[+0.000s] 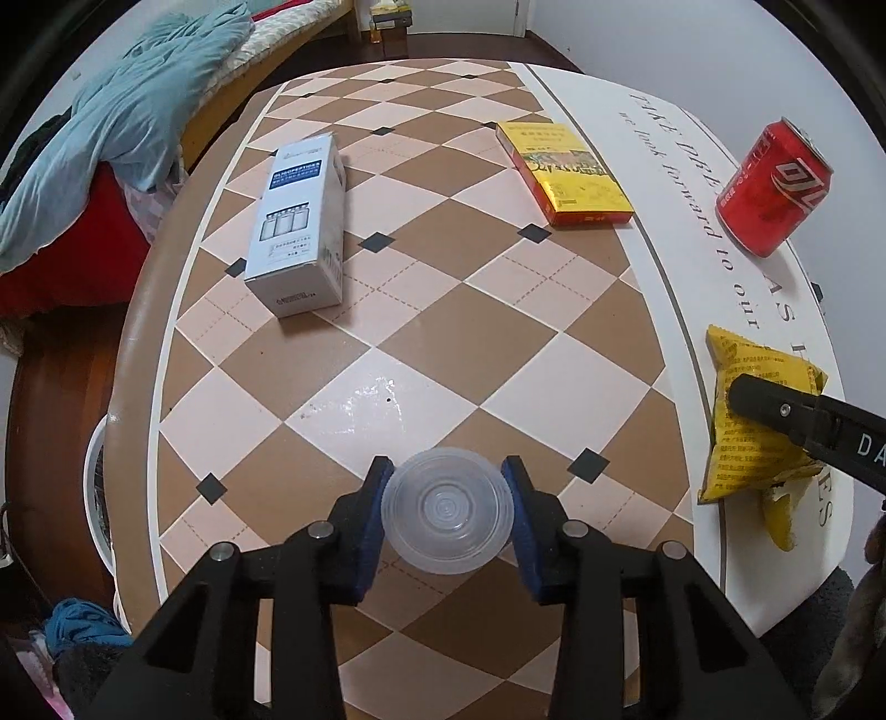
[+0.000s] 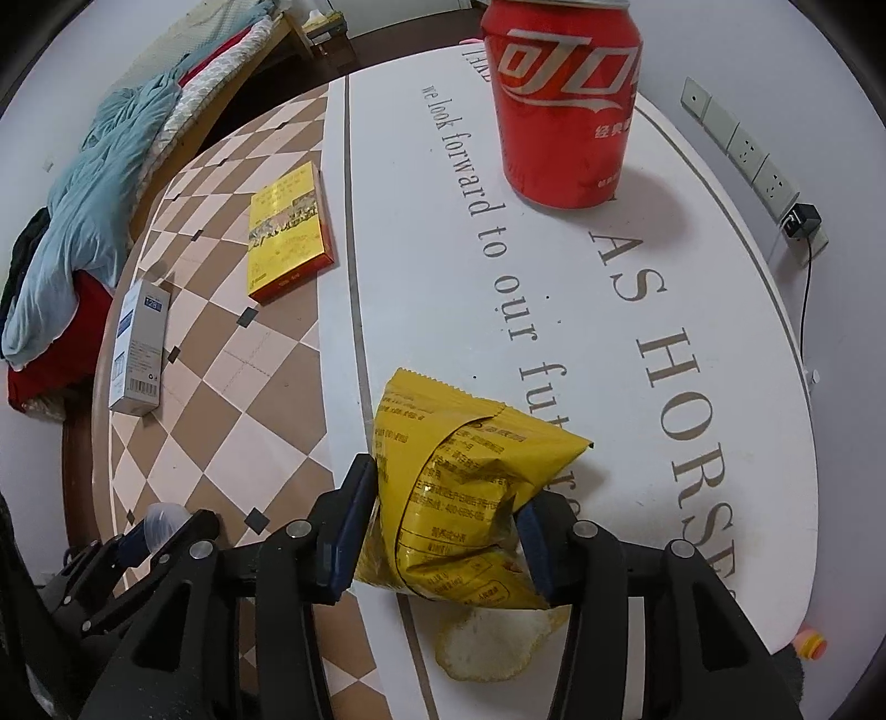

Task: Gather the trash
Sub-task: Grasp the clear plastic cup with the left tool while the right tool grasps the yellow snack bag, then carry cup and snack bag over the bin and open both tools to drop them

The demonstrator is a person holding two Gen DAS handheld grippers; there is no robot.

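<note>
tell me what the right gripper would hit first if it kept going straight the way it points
Apart from the yellow snack bag already between the right gripper's fingers, the first thing in line looks like the red soda can farther along the table, though depth is unclear.

Left of your checkered table (image 1: 310, 387): bed (image 1: 288, 39) heaped with blue blanket (image 1: 111, 127). Right of table: wall sockets (image 2: 742, 144), black charger (image 2: 800, 221).
</note>
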